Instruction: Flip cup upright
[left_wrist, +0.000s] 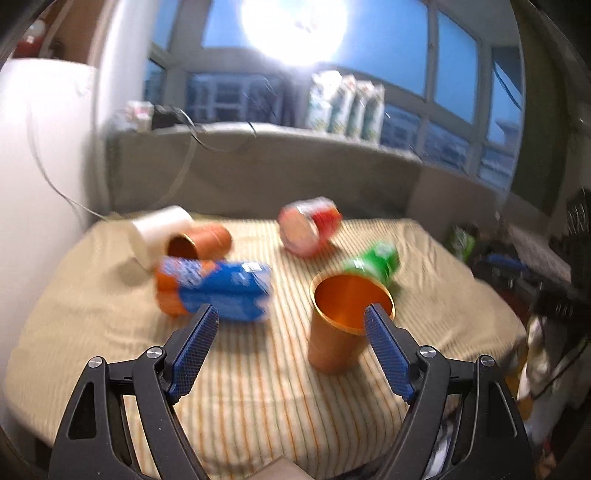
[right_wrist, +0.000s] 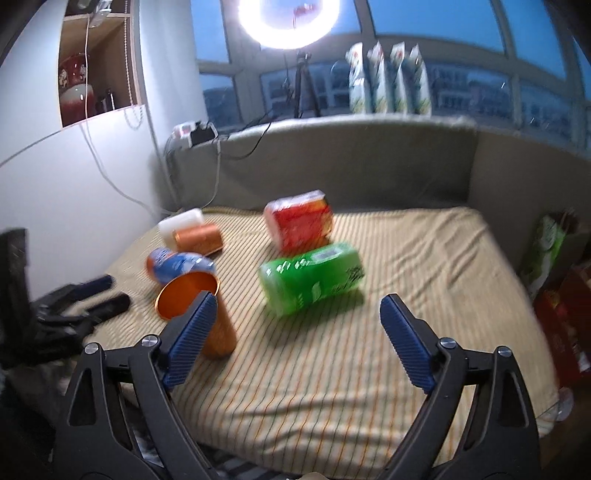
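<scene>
Two tools (left_wrist: 291, 314) (right_wrist: 297, 301) gape; orange cup (left_wrist: 341, 325) upright amid packs

orange metal cup (left_wrist: 338, 321) (right_wrist: 199, 310) | upright, mouth up | on striped cloth | near front edge

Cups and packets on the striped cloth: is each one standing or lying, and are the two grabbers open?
Near orange metal cup: upright, mouth up.
Far orange metal cup: on its side.
White cup: on its side.
Blue packet: lying flat.
Green packet: lying.
Red packet: tilted.
Left gripper: open.
Right gripper: open.
</scene>
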